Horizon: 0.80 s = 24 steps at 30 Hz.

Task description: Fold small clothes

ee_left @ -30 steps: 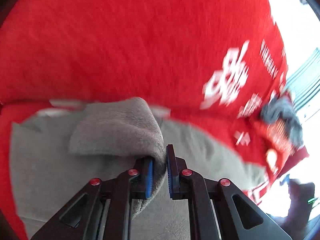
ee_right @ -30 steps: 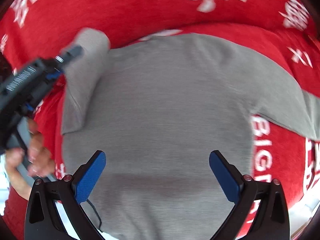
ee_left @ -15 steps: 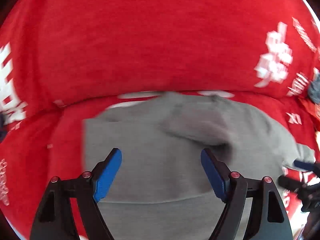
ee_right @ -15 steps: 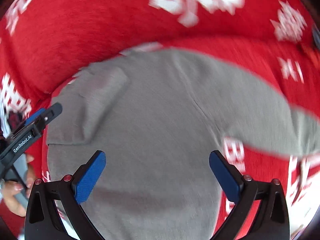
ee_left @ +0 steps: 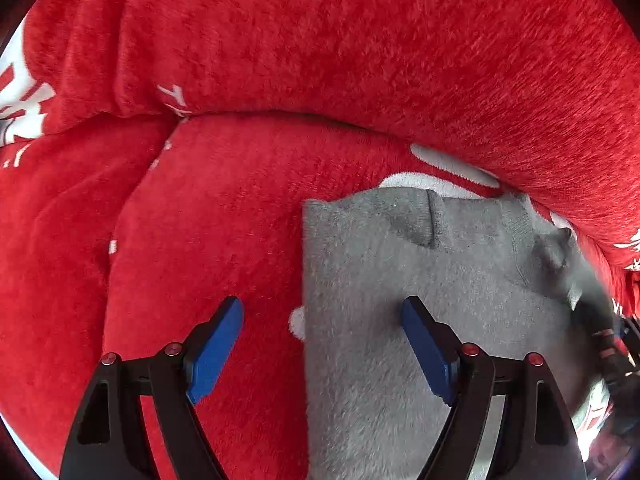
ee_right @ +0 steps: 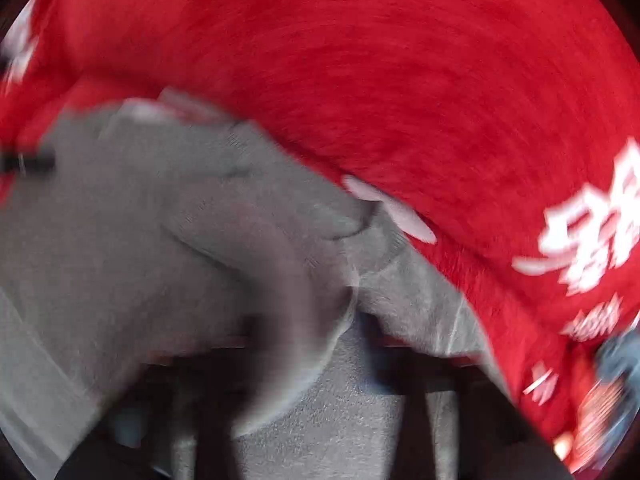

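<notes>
Grey, soft knit, the small sweater [ee_left: 400, 280] lies on a plush red blanket [ee_left: 320, 60], one sleeve folded across its body. The left gripper [ee_left: 322, 344] hovers with blue-padded fingers [ee_left: 218, 344] spread over its straight edge. The right gripper [ee_right: 320, 380] is blurred under bunched fabric; I cannot tell its state.

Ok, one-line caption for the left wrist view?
Open left gripper straddling the straight edge of a grey sweater on a red fleece blanket.
</notes>
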Each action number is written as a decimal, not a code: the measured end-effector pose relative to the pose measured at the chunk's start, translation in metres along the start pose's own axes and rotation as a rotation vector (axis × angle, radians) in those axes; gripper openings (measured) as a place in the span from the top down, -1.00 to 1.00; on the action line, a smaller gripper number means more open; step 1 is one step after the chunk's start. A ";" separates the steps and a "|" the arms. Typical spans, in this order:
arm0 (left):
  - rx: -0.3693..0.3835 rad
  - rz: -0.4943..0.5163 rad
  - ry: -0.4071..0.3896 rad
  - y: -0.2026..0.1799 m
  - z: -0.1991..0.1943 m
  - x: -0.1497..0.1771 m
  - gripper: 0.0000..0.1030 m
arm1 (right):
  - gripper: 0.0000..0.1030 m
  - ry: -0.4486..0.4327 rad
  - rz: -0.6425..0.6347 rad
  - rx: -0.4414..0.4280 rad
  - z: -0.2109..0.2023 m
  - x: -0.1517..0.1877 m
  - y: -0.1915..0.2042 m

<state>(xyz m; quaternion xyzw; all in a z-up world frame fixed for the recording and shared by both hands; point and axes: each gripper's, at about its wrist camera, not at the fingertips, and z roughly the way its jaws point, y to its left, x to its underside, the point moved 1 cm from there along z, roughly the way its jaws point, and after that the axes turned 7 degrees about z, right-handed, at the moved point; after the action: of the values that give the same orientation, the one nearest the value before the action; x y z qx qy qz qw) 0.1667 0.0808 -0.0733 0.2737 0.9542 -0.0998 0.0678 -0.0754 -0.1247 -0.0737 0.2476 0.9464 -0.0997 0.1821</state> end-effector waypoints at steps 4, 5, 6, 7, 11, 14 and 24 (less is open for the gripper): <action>0.010 0.012 -0.003 -0.007 -0.001 0.003 -0.58 | 0.48 -0.031 0.598 -0.351 -0.010 0.036 -0.105; 0.013 0.016 -0.003 -0.010 -0.002 0.003 -0.57 | 0.08 -0.001 0.721 -0.411 -0.004 0.051 -0.124; 0.015 0.022 -0.005 -0.013 -0.004 0.004 -0.41 | -0.49 0.025 0.808 -0.449 0.000 0.065 -0.138; 0.016 0.033 -0.011 -0.016 -0.005 0.005 -0.11 | -0.66 0.052 0.899 -0.473 0.004 0.083 -0.150; 0.001 0.061 -0.032 -0.031 -0.016 -0.001 0.62 | -0.71 0.069 1.051 -0.534 0.000 0.119 -0.171; -0.029 0.064 -0.077 -0.035 -0.027 0.000 0.74 | -0.70 0.073 1.065 -0.530 -0.003 0.121 -0.176; -0.037 0.016 -0.094 -0.025 -0.036 0.015 0.82 | 0.84 -0.016 0.750 -0.526 -0.017 0.051 -0.149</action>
<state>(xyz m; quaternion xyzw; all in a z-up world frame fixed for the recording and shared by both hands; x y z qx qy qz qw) 0.1377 0.0756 -0.0371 0.2749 0.9495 -0.0942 0.1183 -0.1973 -0.2253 -0.0635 0.5178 0.7830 0.2147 0.2696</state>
